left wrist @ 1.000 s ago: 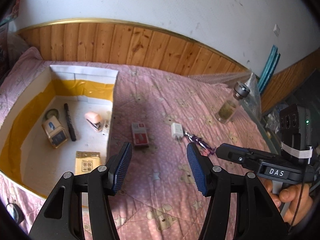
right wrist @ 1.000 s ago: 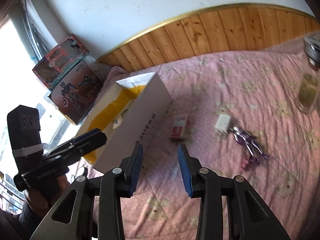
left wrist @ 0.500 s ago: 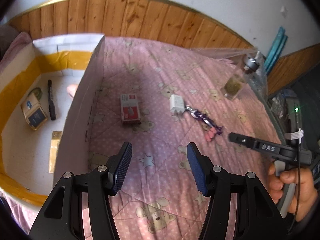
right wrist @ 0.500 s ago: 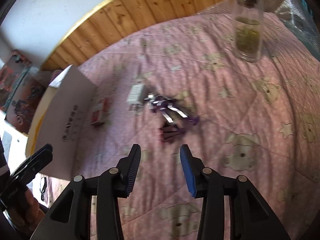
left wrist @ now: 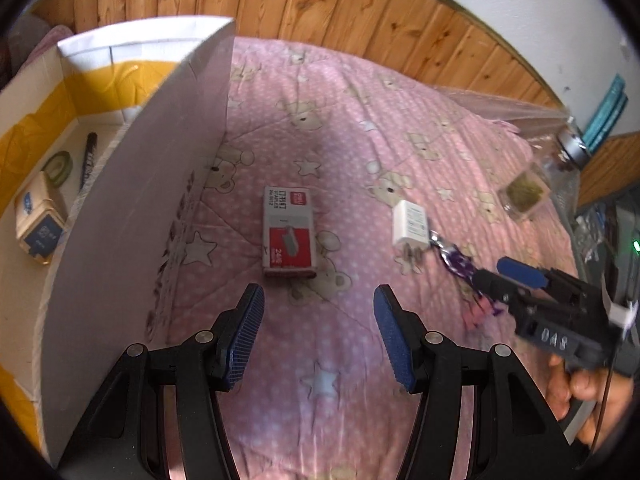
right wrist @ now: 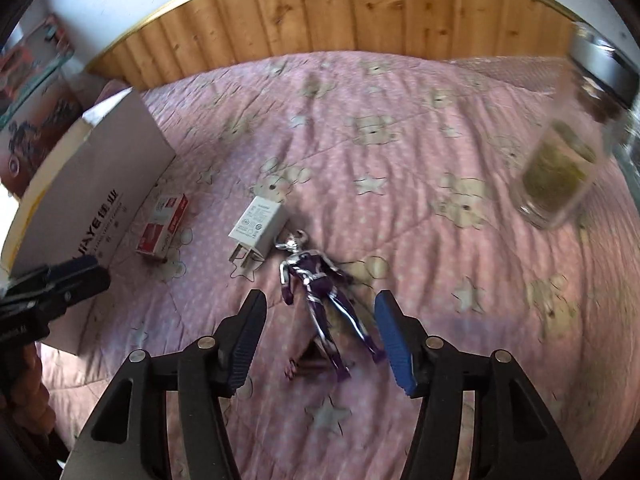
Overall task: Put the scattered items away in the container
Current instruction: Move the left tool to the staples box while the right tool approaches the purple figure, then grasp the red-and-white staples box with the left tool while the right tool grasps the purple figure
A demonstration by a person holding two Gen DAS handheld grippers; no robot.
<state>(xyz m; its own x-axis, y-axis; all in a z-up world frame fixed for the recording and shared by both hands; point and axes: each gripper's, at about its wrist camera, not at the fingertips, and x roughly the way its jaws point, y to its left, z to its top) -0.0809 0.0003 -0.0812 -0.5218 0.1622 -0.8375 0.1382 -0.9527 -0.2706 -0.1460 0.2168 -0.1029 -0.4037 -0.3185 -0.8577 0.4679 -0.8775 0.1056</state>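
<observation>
Over the pink quilt (right wrist: 440, 120), the right gripper (right wrist: 318, 320) has its jaws just spread wide, straddling the purple figure (right wrist: 316, 280) untouched. Left gripper (left wrist: 318, 320) hangs apart and empty short of the staple box (left wrist: 289, 232).

On the bed (left wrist: 360, 128), the staple box (left wrist: 289, 232) lies just ahead of the left hand-held gripper (left wrist: 318, 338), with the cardboard box (left wrist: 132, 216) standing to that gripper's left. The charger (right wrist: 258, 226) lies ahead and left of the right hand-held gripper (right wrist: 318, 334), touching the head of the toy figure (right wrist: 316, 292), whose legs reach between its fingers. The jar (right wrist: 560, 184) stands far ahead to its right.
</observation>
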